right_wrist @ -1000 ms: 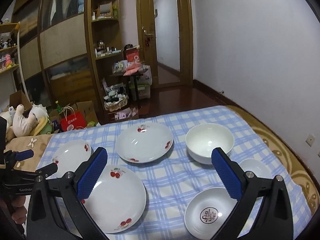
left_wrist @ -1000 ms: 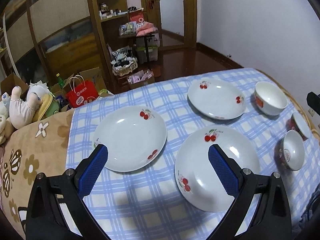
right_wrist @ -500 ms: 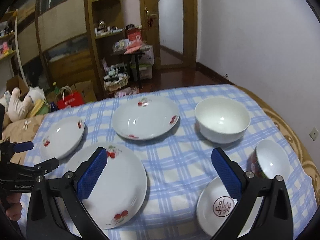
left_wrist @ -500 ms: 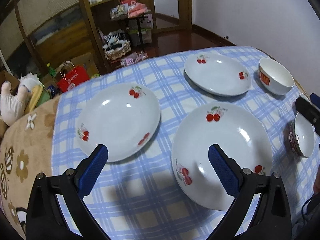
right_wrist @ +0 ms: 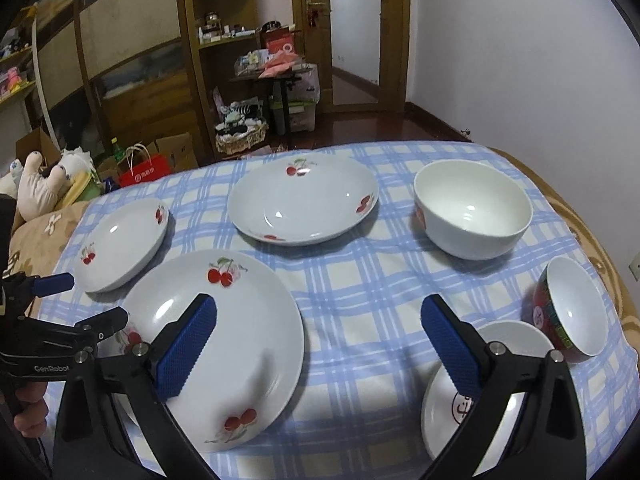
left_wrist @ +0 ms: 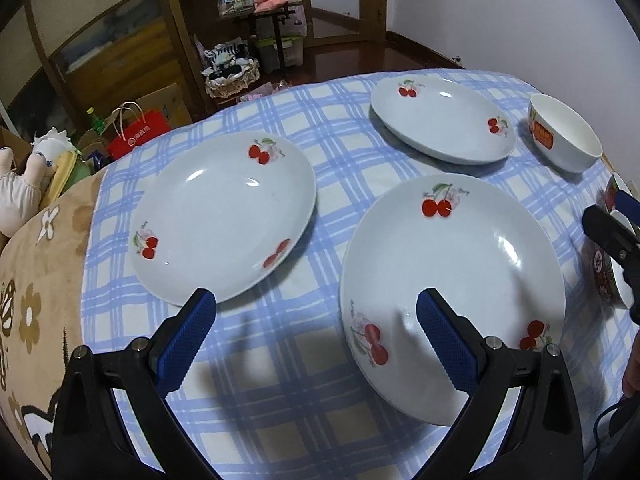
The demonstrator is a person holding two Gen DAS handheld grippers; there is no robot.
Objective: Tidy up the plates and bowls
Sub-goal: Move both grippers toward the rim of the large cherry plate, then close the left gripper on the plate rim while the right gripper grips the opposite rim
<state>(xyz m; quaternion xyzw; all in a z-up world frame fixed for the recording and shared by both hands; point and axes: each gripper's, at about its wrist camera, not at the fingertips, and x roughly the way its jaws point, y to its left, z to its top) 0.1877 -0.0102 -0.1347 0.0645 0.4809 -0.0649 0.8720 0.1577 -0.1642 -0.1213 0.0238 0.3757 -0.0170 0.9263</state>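
Three white cherry-print plates lie on the blue checked tablecloth: a large plate [left_wrist: 452, 292] [right_wrist: 216, 344] nearest, a left plate [left_wrist: 224, 216] [right_wrist: 120, 240], and a far deep plate [left_wrist: 440, 120] [right_wrist: 304, 200]. A big white bowl [right_wrist: 472, 208] [left_wrist: 564, 136] stands at the far right. A red-sided bowl [right_wrist: 572, 312] sits tilted beside a shallow white bowl [right_wrist: 480, 392] with a red mark. My left gripper [left_wrist: 316, 320] [right_wrist: 88, 300] hangs open over the gap between the left and large plates. My right gripper [right_wrist: 318, 324] [left_wrist: 608, 210] is open above the cloth, between the large plate and the shallow bowl.
The round table's brown flowered cover [left_wrist: 36, 280] shows at the left edge. Behind the table are wooden cabinets [right_wrist: 140, 60], a red shopping bag [left_wrist: 138, 134], soft toys [right_wrist: 44, 188], a basket [right_wrist: 240, 136] and a doorway. A hand [right_wrist: 28, 412] holds the left gripper.
Both grippers have come down and closer to the table, so the plates look larger. Both stay open and no dish has moved.
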